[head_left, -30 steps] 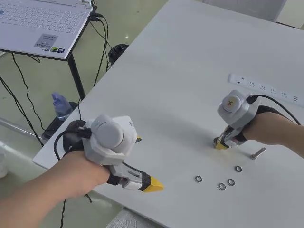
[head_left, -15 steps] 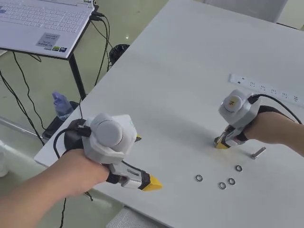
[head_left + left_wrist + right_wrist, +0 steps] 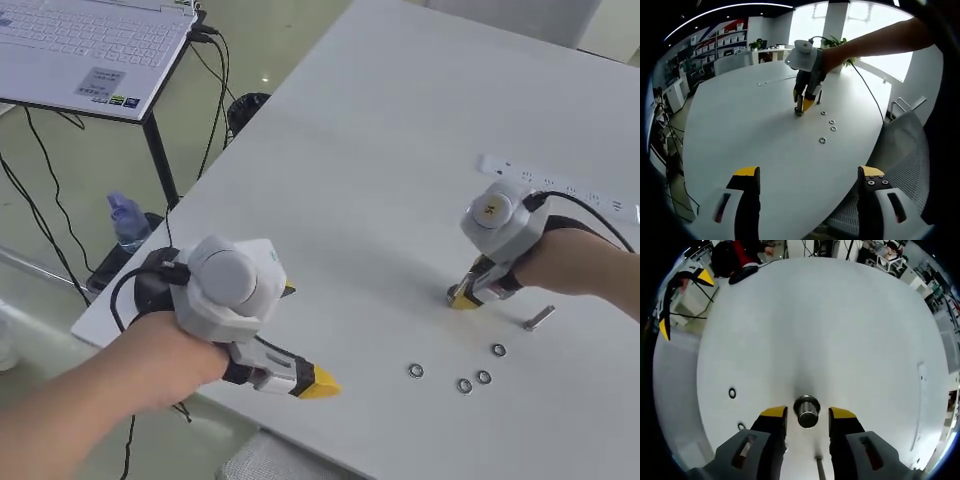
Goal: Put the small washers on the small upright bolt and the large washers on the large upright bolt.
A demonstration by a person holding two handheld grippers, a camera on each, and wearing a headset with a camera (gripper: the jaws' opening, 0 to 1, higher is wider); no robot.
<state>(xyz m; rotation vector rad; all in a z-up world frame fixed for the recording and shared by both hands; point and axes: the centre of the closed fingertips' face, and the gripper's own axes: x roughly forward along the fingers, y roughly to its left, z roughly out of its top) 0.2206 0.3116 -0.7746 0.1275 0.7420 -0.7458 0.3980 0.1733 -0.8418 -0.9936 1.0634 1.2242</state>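
Closest in, the left gripper (image 3: 808, 172) hangs over the near edge of the counter (image 3: 380, 150), jaws wide apart and holding nothing. A little further in from that edge, four washers (image 3: 484, 377) lie loose and flat on the bare counter, close together but not touching; nothing like a tray or dish holds them, and they are too small here to sort into large and small. Just beyond them the right gripper (image 3: 462, 297) points down at the upright bolt (image 3: 806, 411), which stands on the counter between its jaws. In the right gripper view a strip of counter shows on each side of the bolt, so the jaws look narrowly apart, not clamped. Just beside that gripper, toward the right edge, a thinner bolt (image 3: 537, 318) lies on its side, not yet stood up. The step in hand looks like settling the standing bolt. It would be done well by keeping the jaws evenly clear of it and lifting straight up along its axis, since a sideways brush could topple it toward the washers. The thin one then needs standing before any washer goes on. Flat washers will likely be hard to pinch, so tipping one up by its rim may help. Further back a power strip (image 3: 560, 185) lies toward the far right of the counter.
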